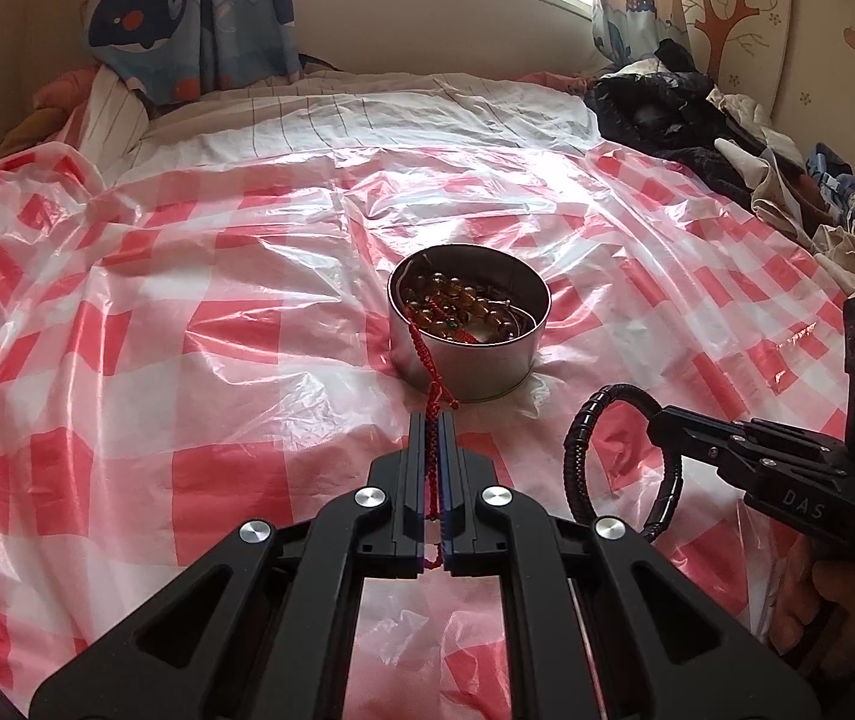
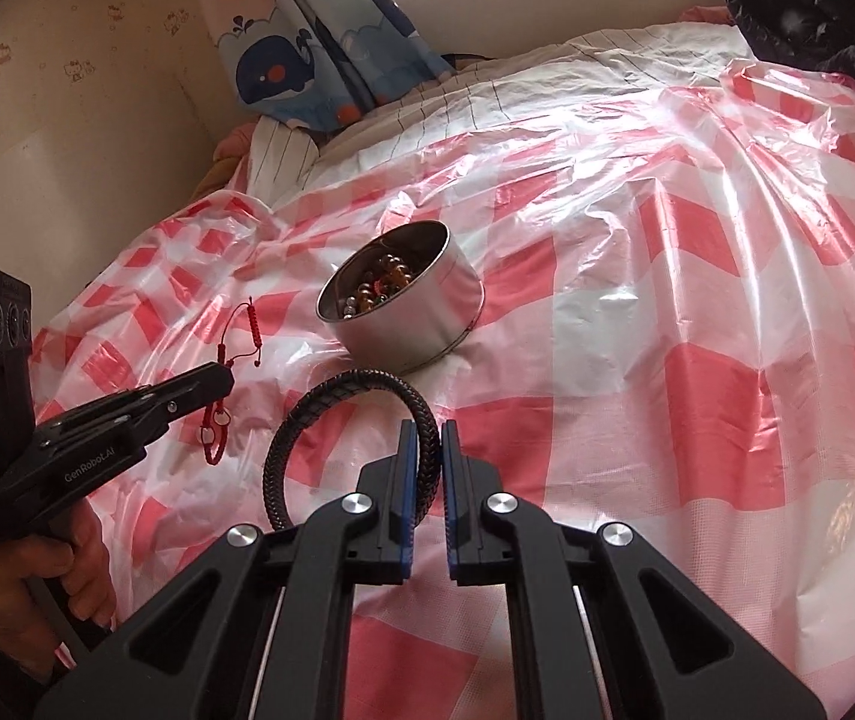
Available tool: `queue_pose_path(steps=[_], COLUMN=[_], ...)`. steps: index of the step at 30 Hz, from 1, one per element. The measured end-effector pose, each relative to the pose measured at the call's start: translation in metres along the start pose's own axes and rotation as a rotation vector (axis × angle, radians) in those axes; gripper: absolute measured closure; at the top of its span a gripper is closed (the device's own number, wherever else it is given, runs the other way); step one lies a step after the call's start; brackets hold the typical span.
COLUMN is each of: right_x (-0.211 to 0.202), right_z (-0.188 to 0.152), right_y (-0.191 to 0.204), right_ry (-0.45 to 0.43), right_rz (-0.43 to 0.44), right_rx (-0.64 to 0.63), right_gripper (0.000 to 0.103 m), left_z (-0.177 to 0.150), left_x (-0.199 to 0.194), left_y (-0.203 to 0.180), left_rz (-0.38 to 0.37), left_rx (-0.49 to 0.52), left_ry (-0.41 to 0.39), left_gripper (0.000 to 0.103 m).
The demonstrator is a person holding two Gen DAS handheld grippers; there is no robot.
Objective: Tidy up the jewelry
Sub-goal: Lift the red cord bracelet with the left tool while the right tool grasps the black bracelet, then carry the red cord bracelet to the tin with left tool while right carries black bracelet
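The left tool (image 1: 433, 420) pinches a red cord bracelet (image 2: 217, 414), and the right tool (image 2: 425, 429) pinches a black braided bracelet (image 2: 331, 408). Straight ahead on the bed's checked plastic sheet (image 1: 187, 300) sits the open tin (image 1: 469, 354) of beads, nearer the left tool.

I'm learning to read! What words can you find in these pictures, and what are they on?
"DAS" on the right gripper body.
"GenRobot.AI" on the left gripper body.
Small white print lower on the left gripper's handle: too blurred to read.
No words on the metal tin, the black bracelet or the red cord.
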State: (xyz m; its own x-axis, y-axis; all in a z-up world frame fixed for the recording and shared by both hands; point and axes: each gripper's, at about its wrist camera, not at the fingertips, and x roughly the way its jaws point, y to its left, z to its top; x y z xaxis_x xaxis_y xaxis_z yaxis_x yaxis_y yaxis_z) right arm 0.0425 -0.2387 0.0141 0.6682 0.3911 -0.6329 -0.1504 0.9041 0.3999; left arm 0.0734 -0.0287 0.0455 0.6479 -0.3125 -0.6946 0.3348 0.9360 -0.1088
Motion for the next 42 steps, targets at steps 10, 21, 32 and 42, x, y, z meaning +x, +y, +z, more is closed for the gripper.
queue_pose_path(steps=[10, 21, 32, 42], right_x=[0.01, 0.036, 0.017, 0.005], right_z=[-0.004, -0.012, -0.007, -0.001], right_y=[0.002, 0.017, 0.009, 0.004], right_ry=[0.038, 0.13, 0.05, -0.012], right_rz=[-0.074, -0.203, -0.074, -0.026], right_rx=[-0.041, -0.168, -0.091, -0.035], right_gripper=[0.091, 0.055, 0.095, 0.095], left_z=[-0.009, -0.021, -0.016, -0.011], left_x=[0.015, 0.042, 0.026, 0.017], left_y=[0.001, 0.01, -0.017, -0.018], left_rz=[0.042, 0.039, 0.11, 0.139], left_rx=[0.0, -0.033, 0.106, 0.125], left_ry=[0.043, 0.142, 0.066, 0.03], left_gripper=[0.1, 0.091, 0.099, 0.099])
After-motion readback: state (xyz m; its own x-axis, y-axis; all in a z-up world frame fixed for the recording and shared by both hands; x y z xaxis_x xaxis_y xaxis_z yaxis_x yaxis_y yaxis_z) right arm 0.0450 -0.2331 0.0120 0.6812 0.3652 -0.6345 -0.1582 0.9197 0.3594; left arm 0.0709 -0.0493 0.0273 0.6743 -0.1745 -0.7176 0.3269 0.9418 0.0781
